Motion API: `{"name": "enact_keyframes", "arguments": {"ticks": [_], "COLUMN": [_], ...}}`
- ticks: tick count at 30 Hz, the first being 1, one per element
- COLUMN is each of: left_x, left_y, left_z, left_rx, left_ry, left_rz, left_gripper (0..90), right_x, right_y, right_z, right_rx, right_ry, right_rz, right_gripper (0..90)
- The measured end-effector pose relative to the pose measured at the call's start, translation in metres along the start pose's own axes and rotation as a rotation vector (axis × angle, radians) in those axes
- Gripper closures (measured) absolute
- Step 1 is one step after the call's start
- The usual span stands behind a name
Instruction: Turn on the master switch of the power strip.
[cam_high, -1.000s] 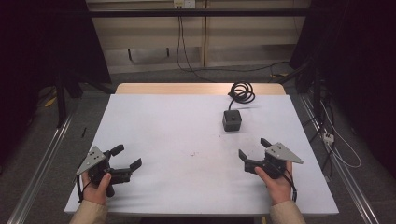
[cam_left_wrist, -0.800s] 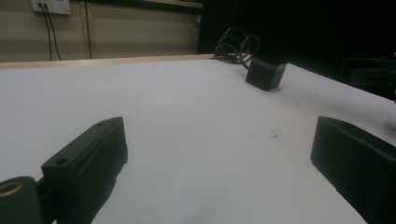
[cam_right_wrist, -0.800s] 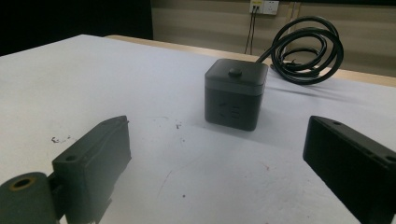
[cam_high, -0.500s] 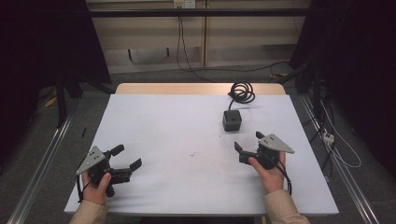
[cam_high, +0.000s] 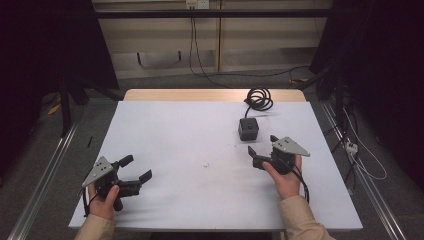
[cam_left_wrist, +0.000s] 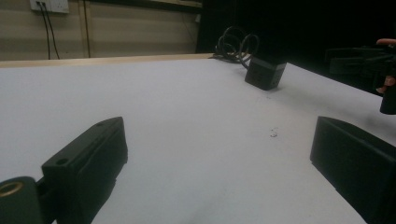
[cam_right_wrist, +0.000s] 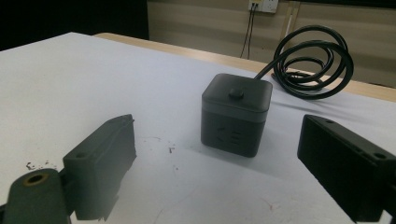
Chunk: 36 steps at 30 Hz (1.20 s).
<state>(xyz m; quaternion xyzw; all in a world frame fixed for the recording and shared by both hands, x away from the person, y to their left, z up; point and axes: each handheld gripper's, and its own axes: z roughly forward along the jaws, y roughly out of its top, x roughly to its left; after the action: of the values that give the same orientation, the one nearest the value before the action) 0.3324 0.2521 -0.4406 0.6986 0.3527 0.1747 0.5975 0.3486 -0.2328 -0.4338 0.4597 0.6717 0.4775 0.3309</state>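
A black cube-shaped power socket (cam_high: 248, 129) (cam_right_wrist: 236, 113) (cam_left_wrist: 265, 73) stands on the white table (cam_high: 190, 145), its black cable coiled (cam_high: 259, 99) (cam_right_wrist: 312, 63) behind it. My right gripper (cam_high: 262, 147) (cam_right_wrist: 219, 172) is open, held just in front of the cube with its jaws wide apart and nothing between them. My left gripper (cam_high: 135, 168) (cam_left_wrist: 219, 168) rests at the front left of the table, open and empty. In the left gripper view the right gripper (cam_left_wrist: 373, 60) shows at the far right edge.
The table's wooden back edge (cam_high: 210, 94) borders a floor with cables (cam_high: 200, 55). Metal rails (cam_high: 45, 175) run along both sides of the table. A small dark smudge (cam_high: 205, 164) marks the white surface near the middle.
My right gripper has moved forward and up the table toward the cube socket. The left gripper has stayed in place.
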Motion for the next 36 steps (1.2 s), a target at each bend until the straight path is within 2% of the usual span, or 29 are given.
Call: {"name": "enact_keyframes", "arguments": {"ticks": [18, 31, 36], "left_x": [0.0, 0.0, 0.001], "left_y": [0.0, -0.001, -0.001], "left_z": [0.001, 0.001, 0.0], "left_rx": [-0.002, -0.005, -0.004], "left_ry": [-0.005, -0.006, -0.007], "left_rz": [-0.007, -0.015, -0.014], "left_gripper": [3.7, 3.7, 3.7], "right_x": [-0.001, -0.006, -0.007], "right_y": [0.01, 0.018, 0.02], "right_z": [0.015, 0.029, 0.034], "right_rx": [0.017, 0.034, 0.043], "right_ry": [-0.01, -0.017, -0.018], "right_rz": [-0.008, 0.001, 0.009], "right_gripper": [15.1, 28.7, 30.9]}}
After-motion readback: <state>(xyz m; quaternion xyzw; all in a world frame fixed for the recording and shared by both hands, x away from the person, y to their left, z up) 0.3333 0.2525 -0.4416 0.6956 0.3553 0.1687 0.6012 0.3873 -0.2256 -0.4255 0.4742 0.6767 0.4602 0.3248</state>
